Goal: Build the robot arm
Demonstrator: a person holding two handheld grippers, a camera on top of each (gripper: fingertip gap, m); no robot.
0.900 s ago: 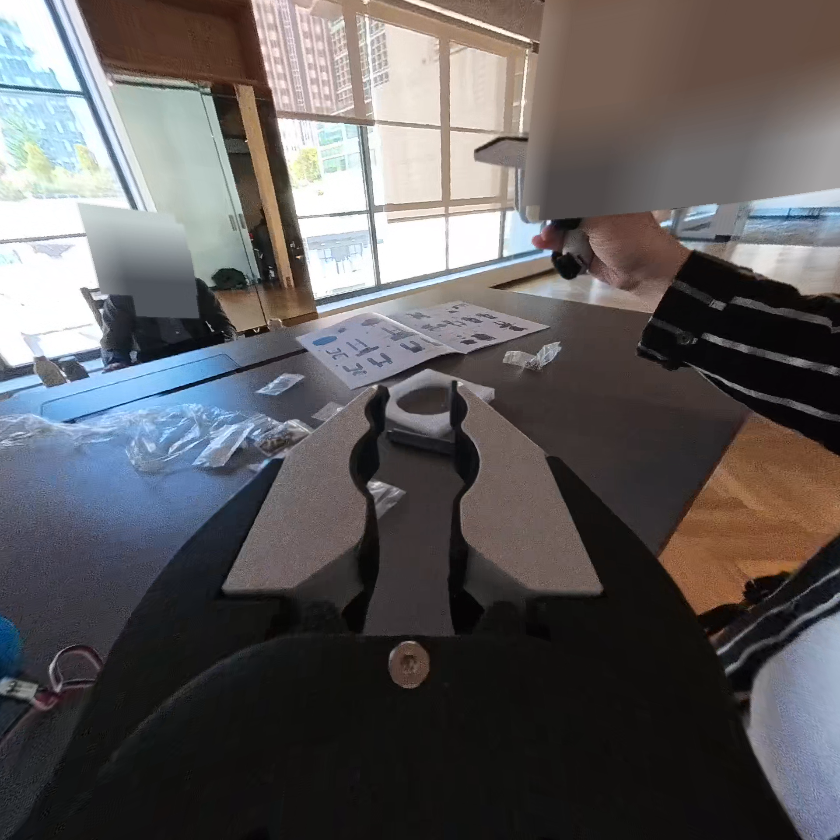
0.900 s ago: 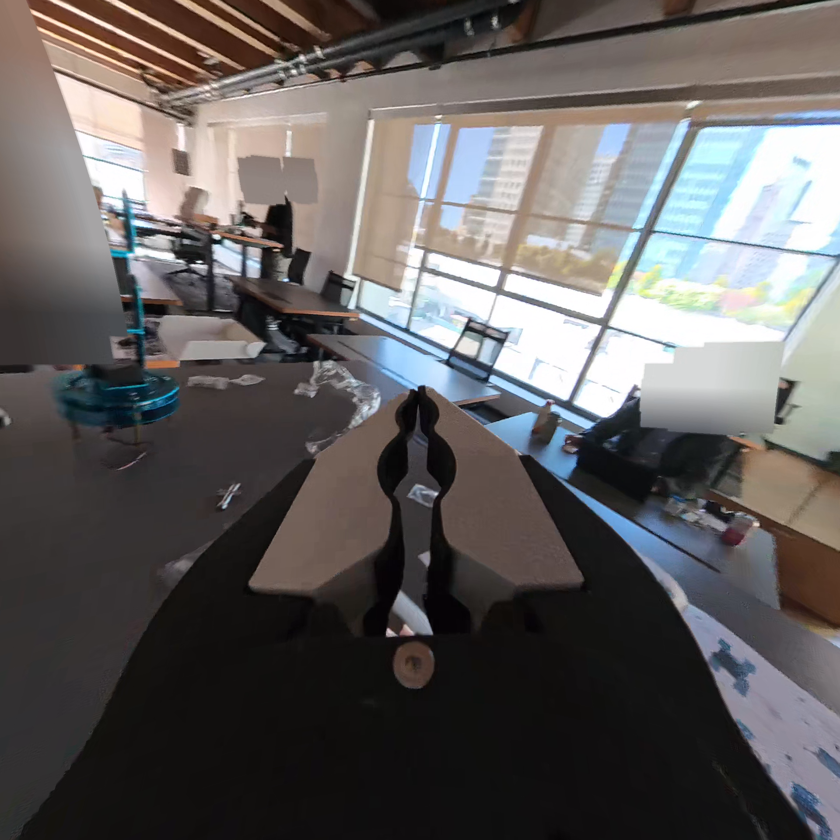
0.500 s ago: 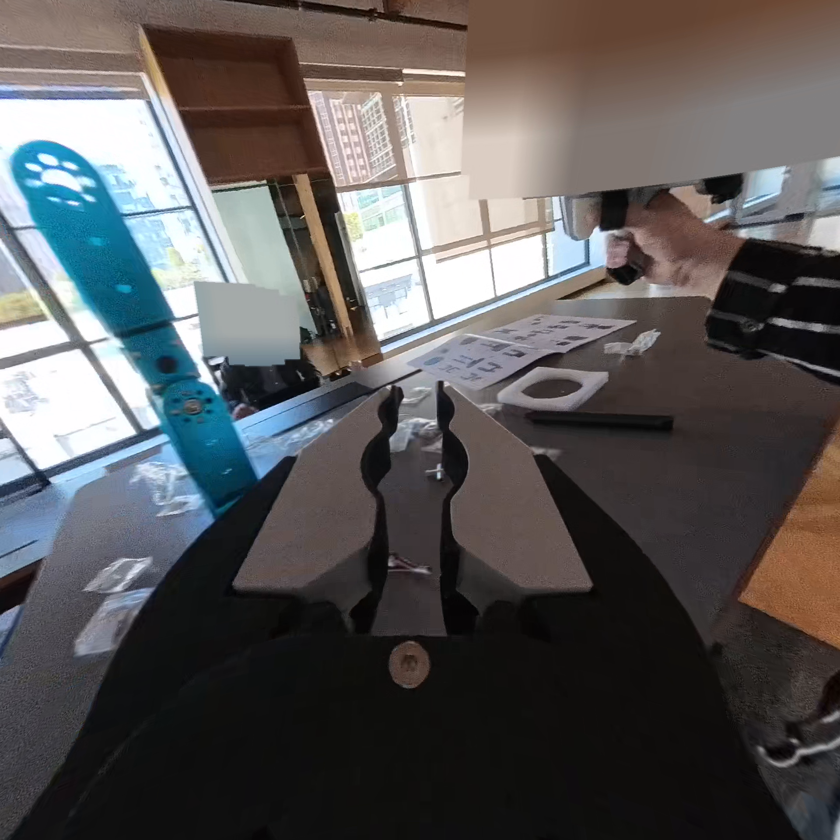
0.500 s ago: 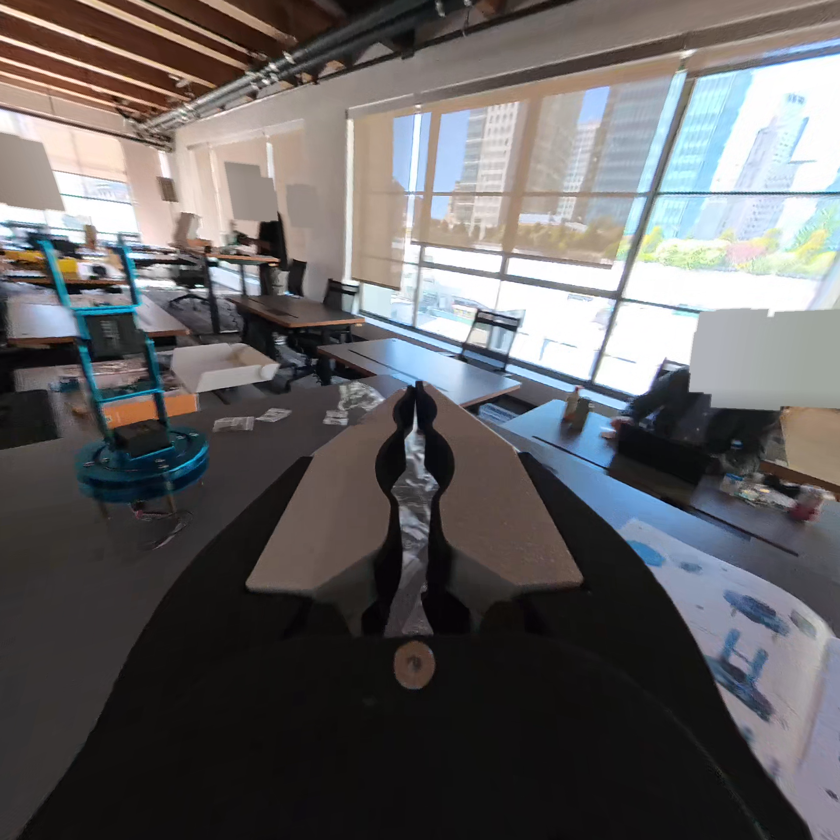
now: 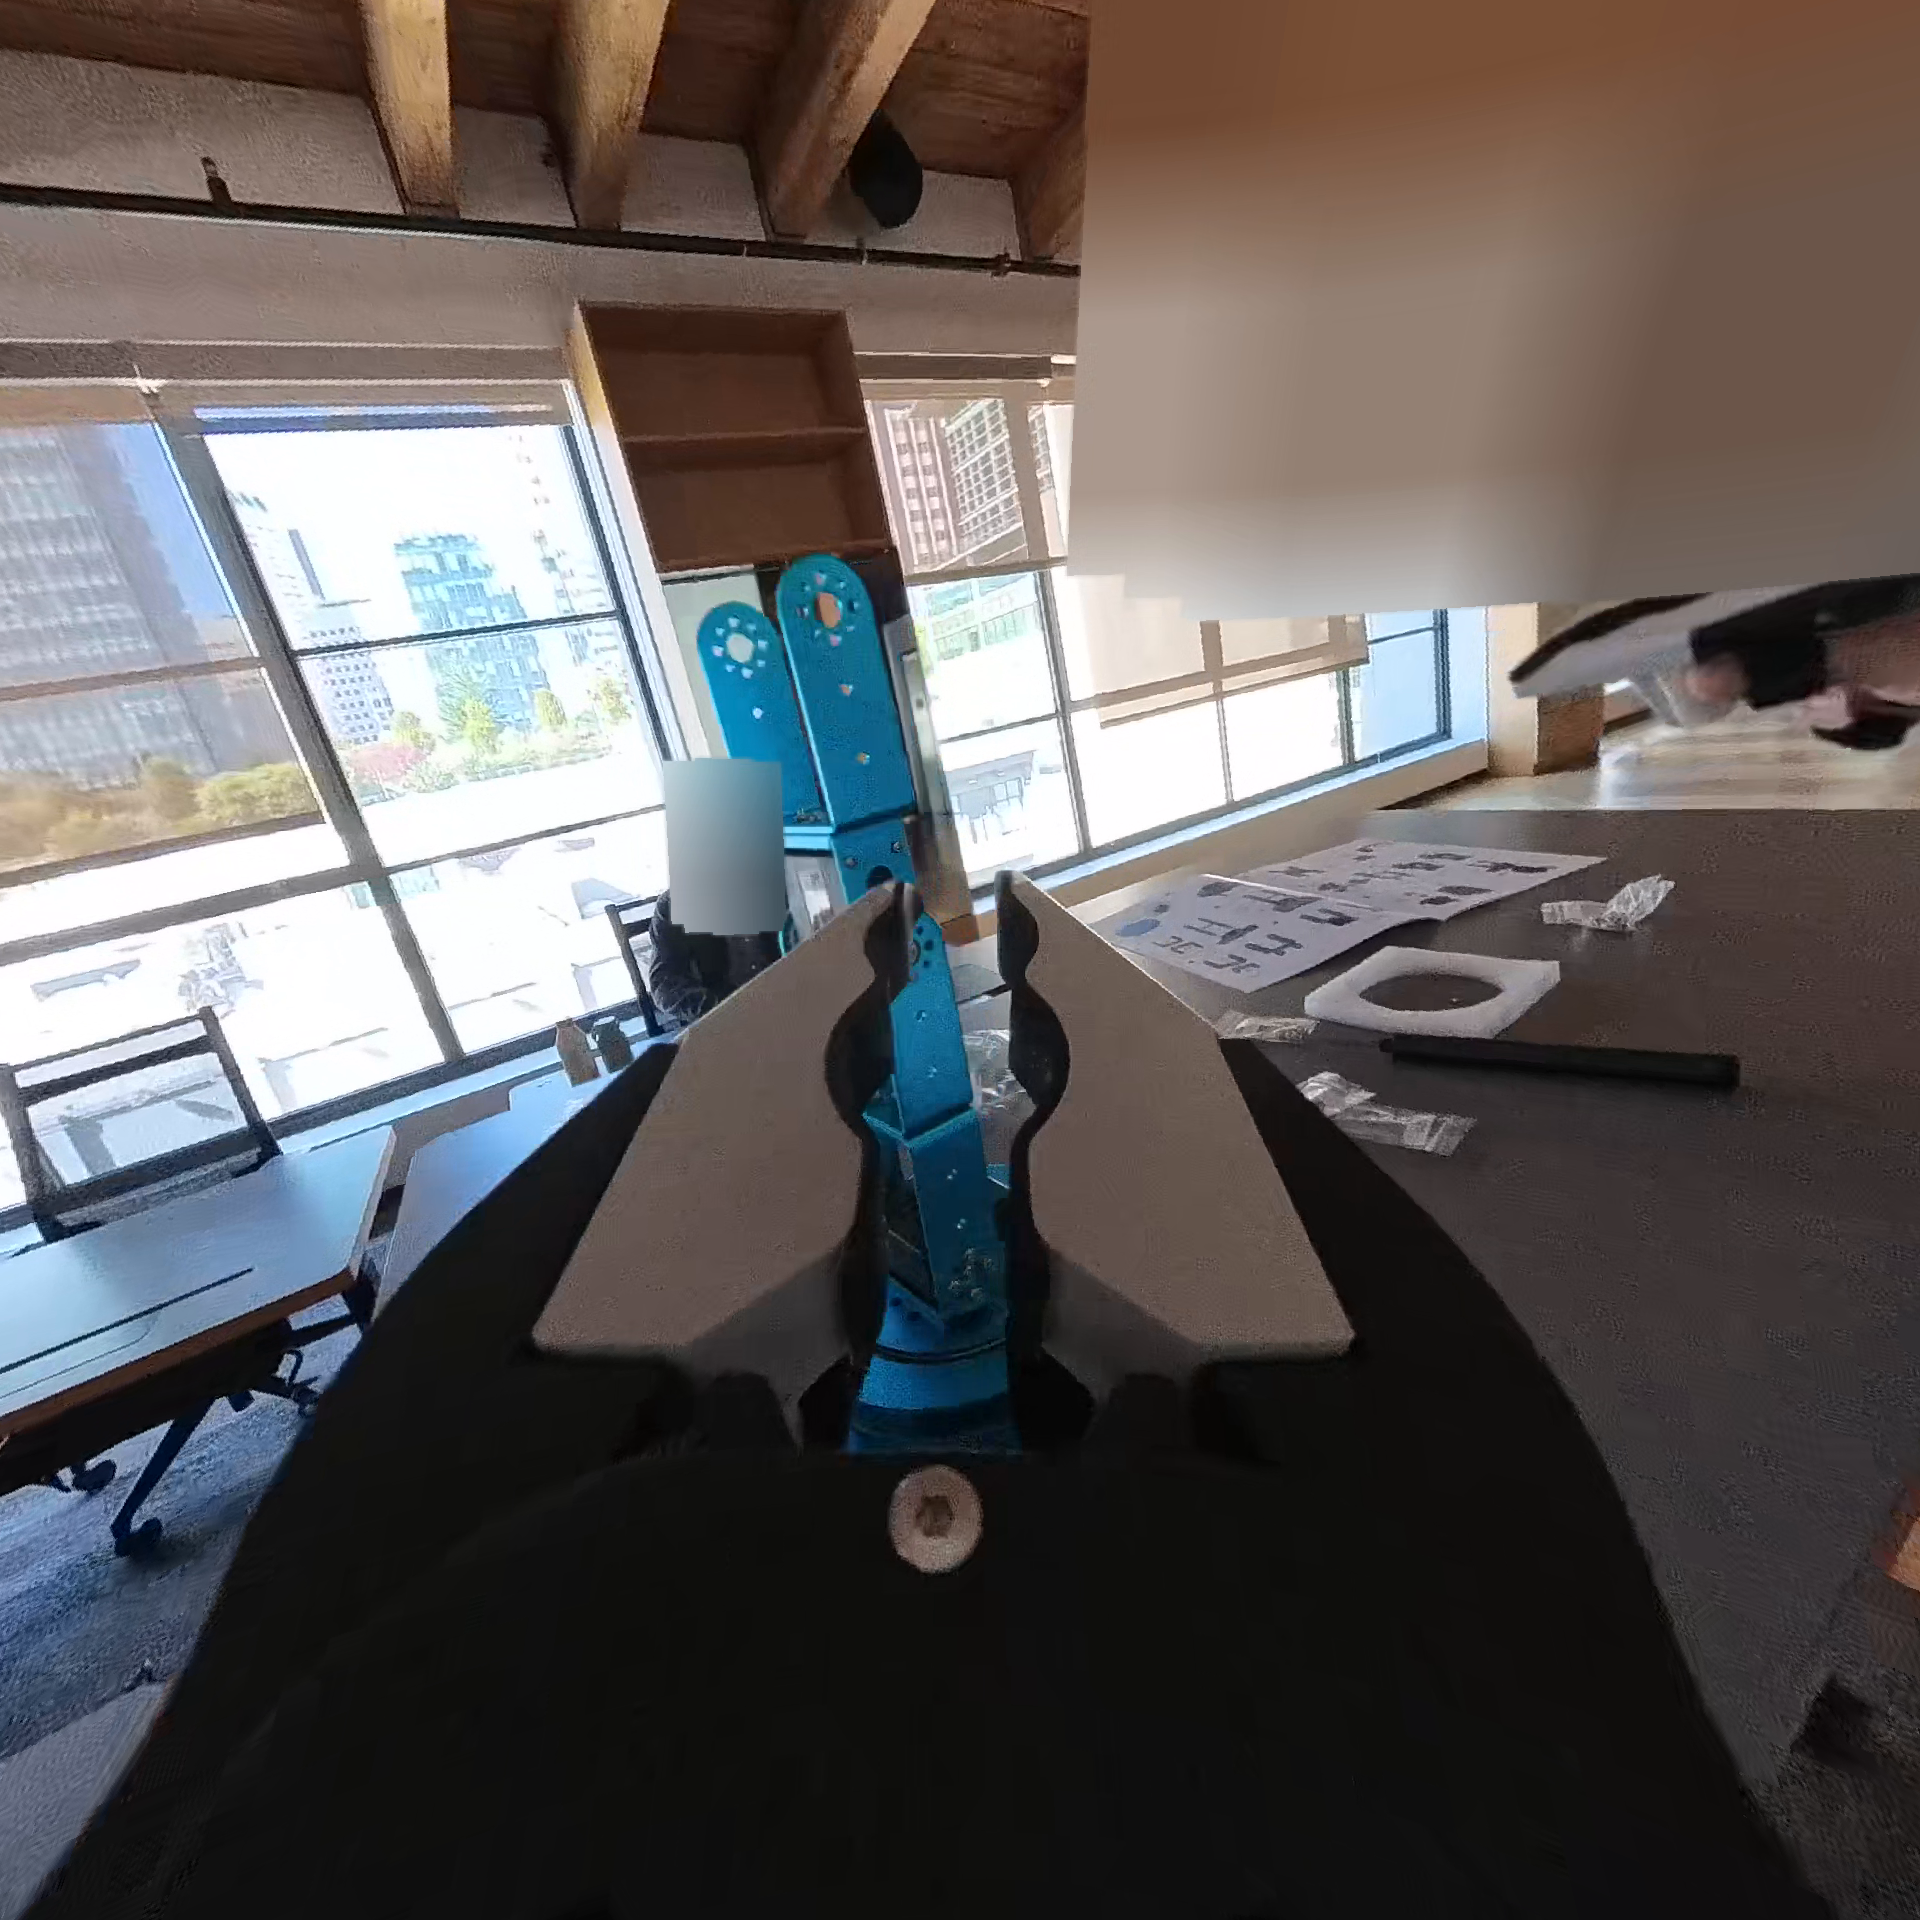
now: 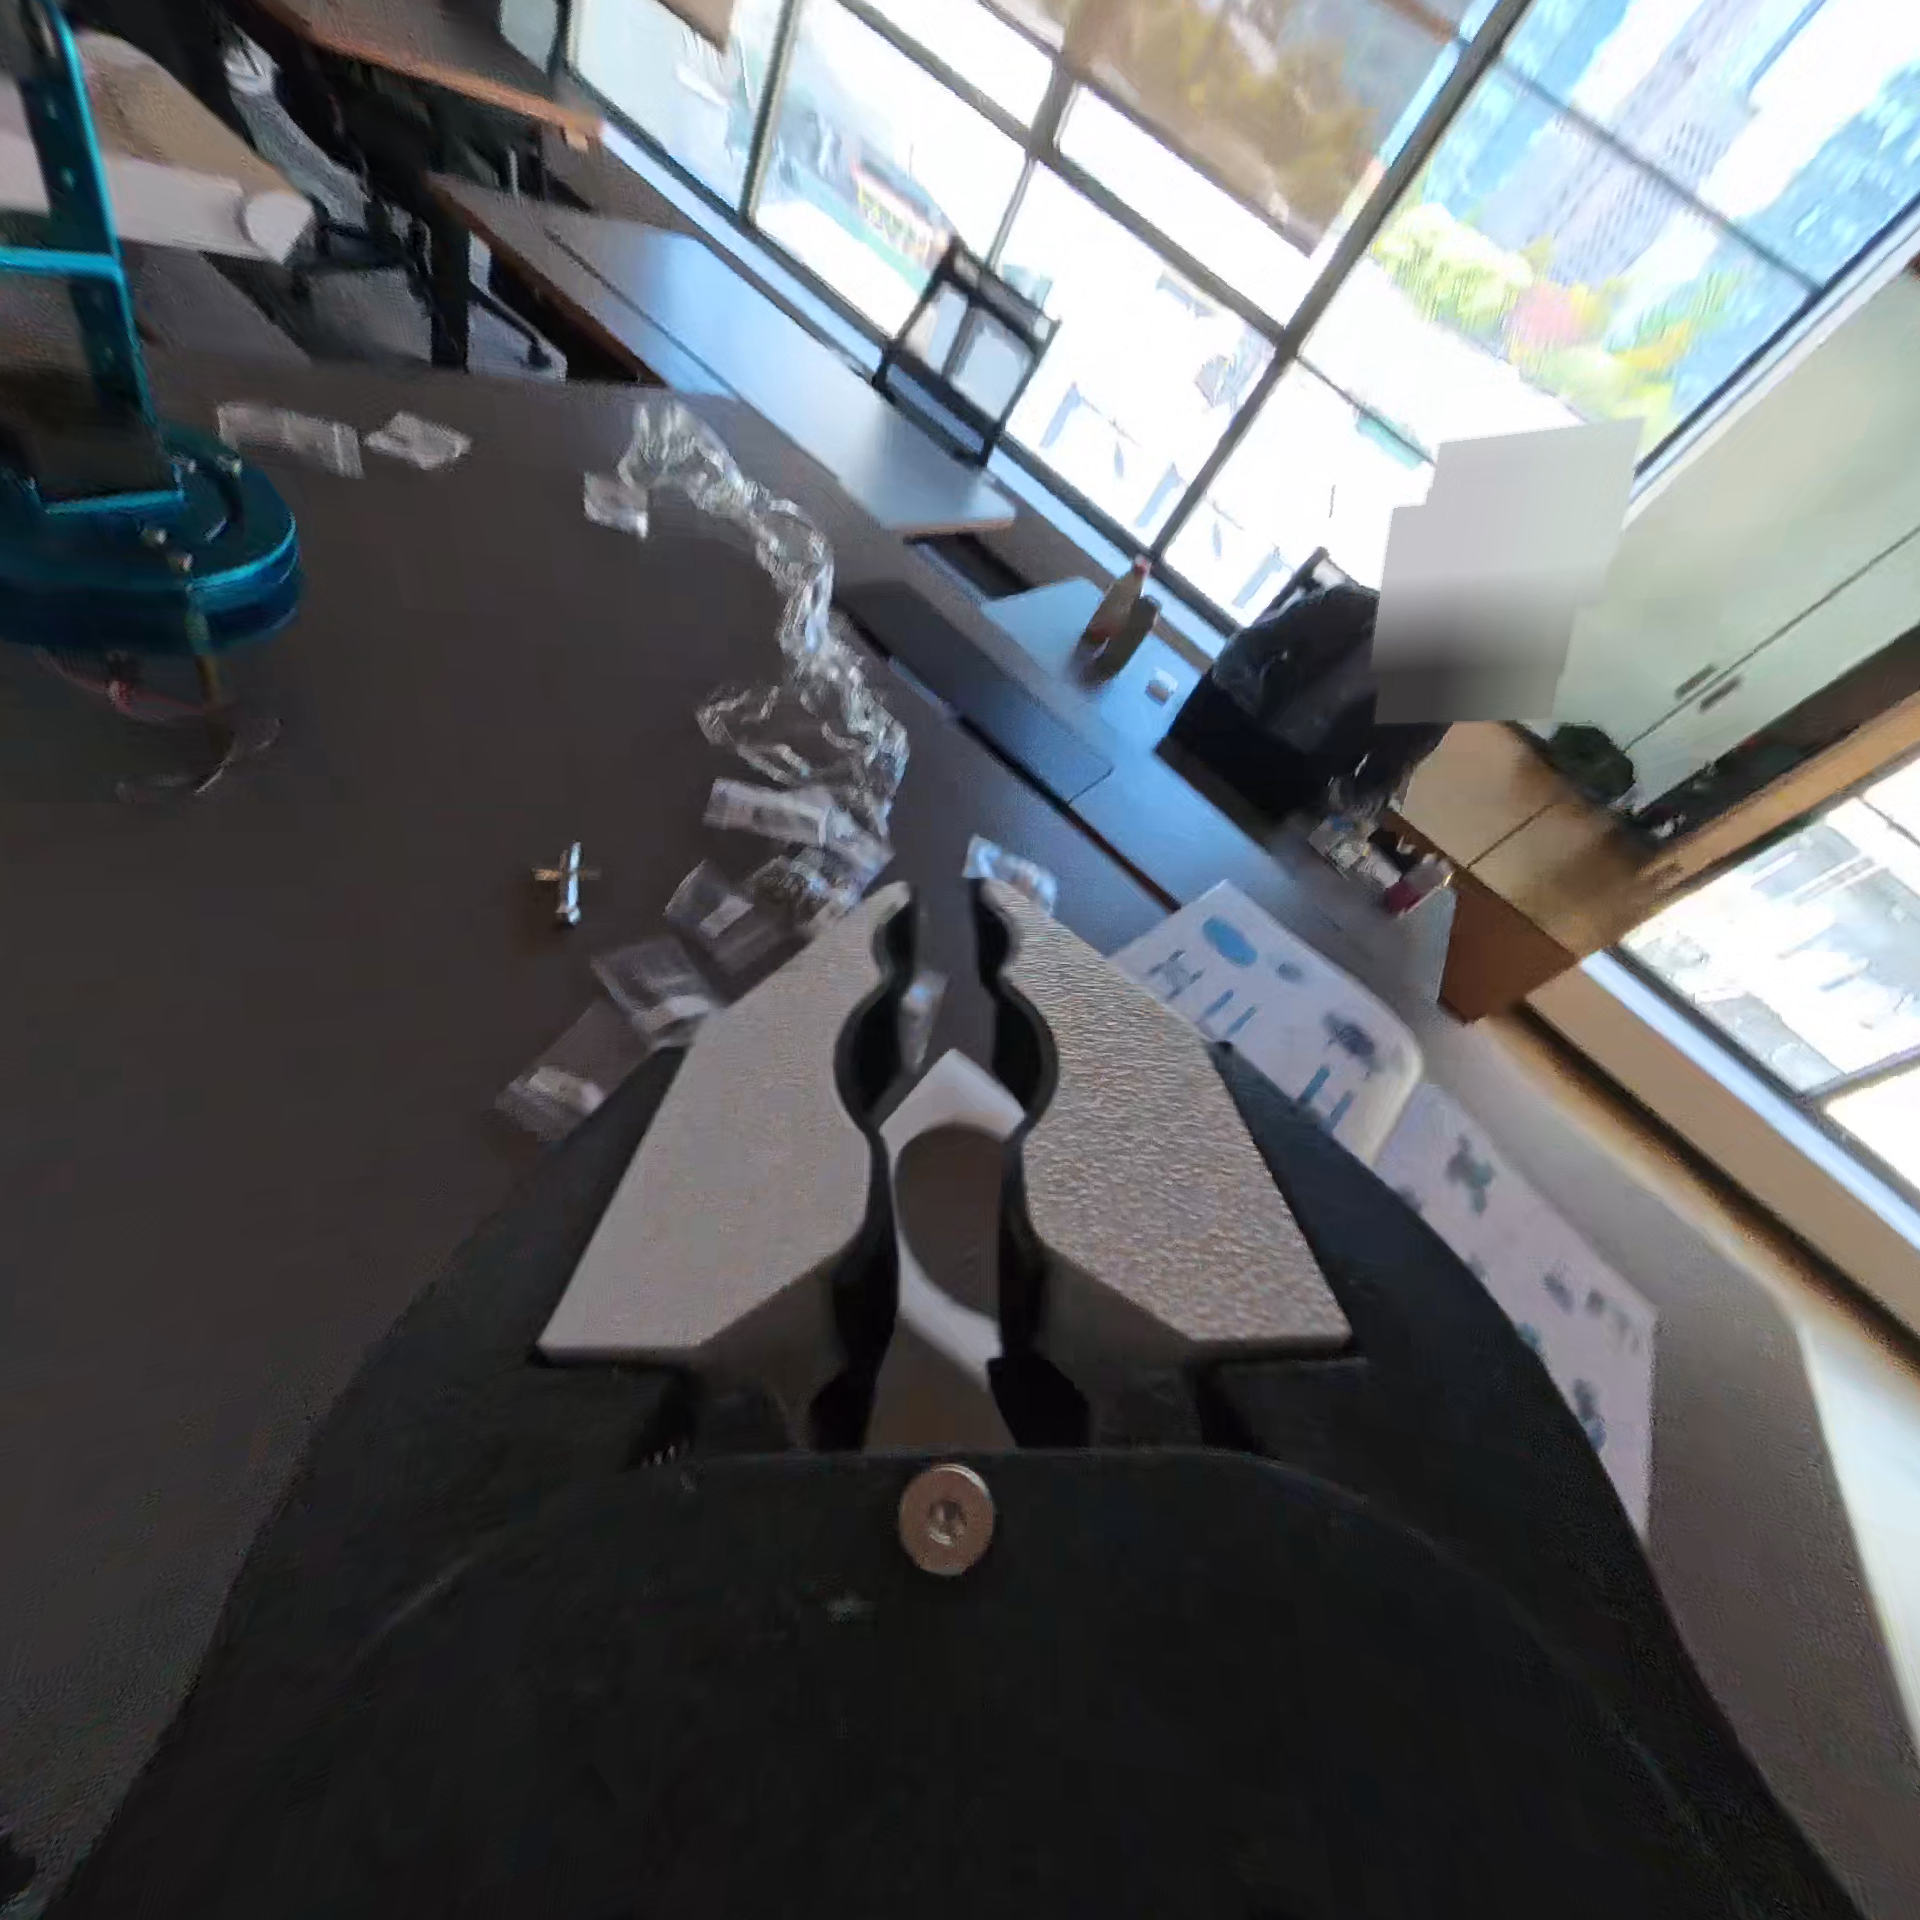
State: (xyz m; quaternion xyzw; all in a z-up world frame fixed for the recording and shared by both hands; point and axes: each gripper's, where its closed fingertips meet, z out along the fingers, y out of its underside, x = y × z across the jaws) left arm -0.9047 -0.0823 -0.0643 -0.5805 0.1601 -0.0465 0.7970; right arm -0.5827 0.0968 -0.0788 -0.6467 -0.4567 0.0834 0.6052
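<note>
My left gripper (image 5: pixel 954 894) is open with a narrow gap. A blue metal arm (image 5: pixel 925 1070) on a round blue base (image 5: pixel 920 1397) stands just beyond it and shows between the fingers; I cannot tell if they touch. Its two upper plates (image 5: pixel 831 707) rise above the fingertips. My right gripper (image 6: pixel 942 891) is slightly open and empty, tilted down over the dark table (image 6: pixel 312 935). A white foam frame (image 6: pixel 951 1101) lies under it and shows through the gap. The right gripper, held in a hand, also shows in the left wrist view (image 5: pixel 1662 649) at far right.
A printed sheet (image 5: pixel 1351 904), the white foam frame (image 5: pixel 1434 992), a black rod (image 5: pixel 1558 1062) and small plastic bags (image 5: pixel 1382 1117) lie on the table. The right wrist view shows the blue base (image 6: pixel 135 551), a small metal cross part (image 6: pixel 566 878) and clear bags (image 6: pixel 800 727). A person (image 5: pixel 707 966) sits behind. The tips of one gripper are about 35 cm away from the tips of the other.
The left gripper has swung left so the blue arm now sits centred between its fingers. The right gripper has tilted down towards the table and its jaws have parted slightly.
</note>
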